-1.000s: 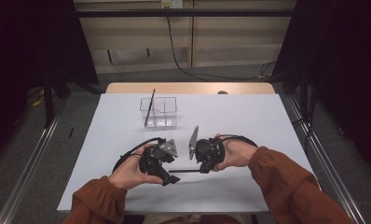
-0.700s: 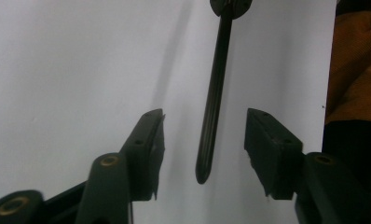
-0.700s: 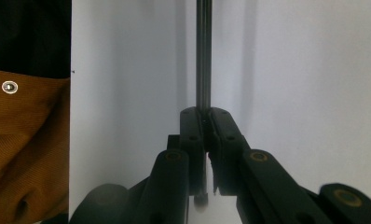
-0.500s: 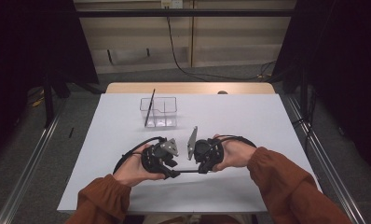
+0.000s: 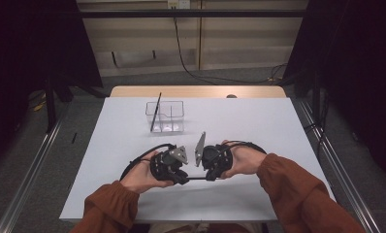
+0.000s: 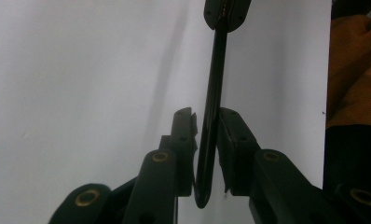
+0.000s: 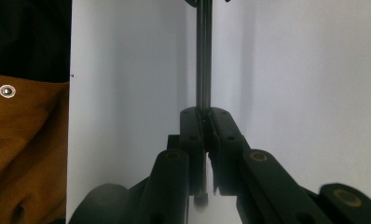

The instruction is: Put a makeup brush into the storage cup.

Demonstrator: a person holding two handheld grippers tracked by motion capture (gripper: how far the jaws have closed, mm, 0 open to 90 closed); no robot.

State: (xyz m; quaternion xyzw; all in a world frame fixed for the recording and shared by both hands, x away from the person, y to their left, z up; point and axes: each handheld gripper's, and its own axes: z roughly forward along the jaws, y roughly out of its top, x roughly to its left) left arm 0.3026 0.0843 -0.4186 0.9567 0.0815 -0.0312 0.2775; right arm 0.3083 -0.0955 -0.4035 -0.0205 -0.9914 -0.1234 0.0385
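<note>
Person at the near edge of the pale grey-white surface (image 5: 288, 126), both rust-orange sleeves in over it, w/ a claw in each hand, the two pointed at each other near the middle of the front half. Between them a thin black rod (image 5: 195, 178) runs across, roughly parallel to the near edge, just above or on the surface, can't tell which. The left claw (image 5: 184, 177) has one end of it: in the left gripper view the slim black rod (image 6: 212, 112) passes between the two black jaws, which sit close on either side of it, the one on the right against it, a sliver of gap on the other, so pinching it or very near to. At the far end of that view the other claw's tips clamp the rod. The right claw (image 5: 206, 177) is pressed together on the rod's other end: in the right gripper view the jaws meet tight on the rod (image 7: 203, 70), its stub end poking out below the pads. Grey three-cornered plates stand up on both claws, black cables looping back round the hands. Further back, towards the far edge and a bit left of centre, a clear plastic box w/ dividers (image 5: 168, 117) sits on the surface, w/ another thin dark stick (image 5: 155, 111) leaning upright in its left compartment. Box is well apart from the hands.
</note>
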